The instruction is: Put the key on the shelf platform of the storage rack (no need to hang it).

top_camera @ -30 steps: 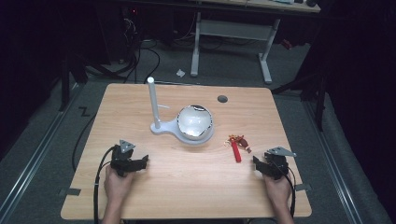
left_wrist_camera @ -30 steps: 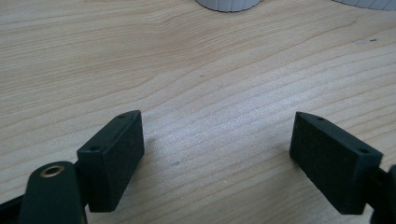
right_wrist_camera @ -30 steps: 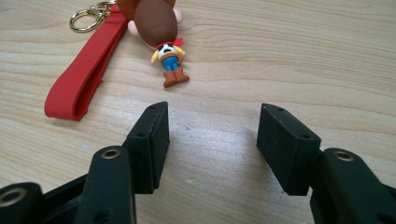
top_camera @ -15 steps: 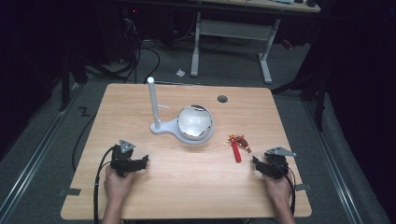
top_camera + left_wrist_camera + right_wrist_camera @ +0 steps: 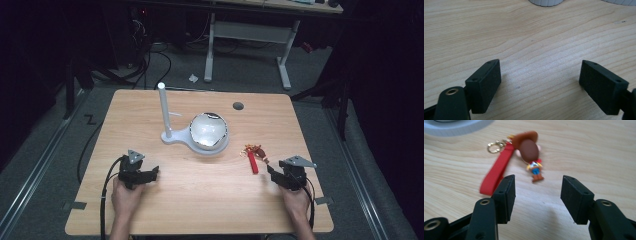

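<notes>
A small cowboy-figure keychain [image 5: 530, 150] with a red strap [image 5: 497, 171] and a gold ring lies flat on the wooden table [image 5: 150, 115], right of centre [image 5: 254, 156]. My right gripper [image 5: 537, 195] rests just short of it, near the front right [image 5: 273, 173]. It is open, its jaws have just been closing, and nothing is between them. My left gripper [image 5: 540, 82] sits at the front left [image 5: 152, 173], open wide over bare wood. A white stand with an upright post [image 5: 162, 107] and a shiny round bowl [image 5: 208, 131] stands mid-table.
The white base's edge [image 5: 546, 2] lies ahead of the left jaws. A dark round grommet hole [image 5: 238, 106] sits near the table's far edge. A metal desk frame [image 5: 250, 35] and cables lie on the dark floor beyond.
</notes>
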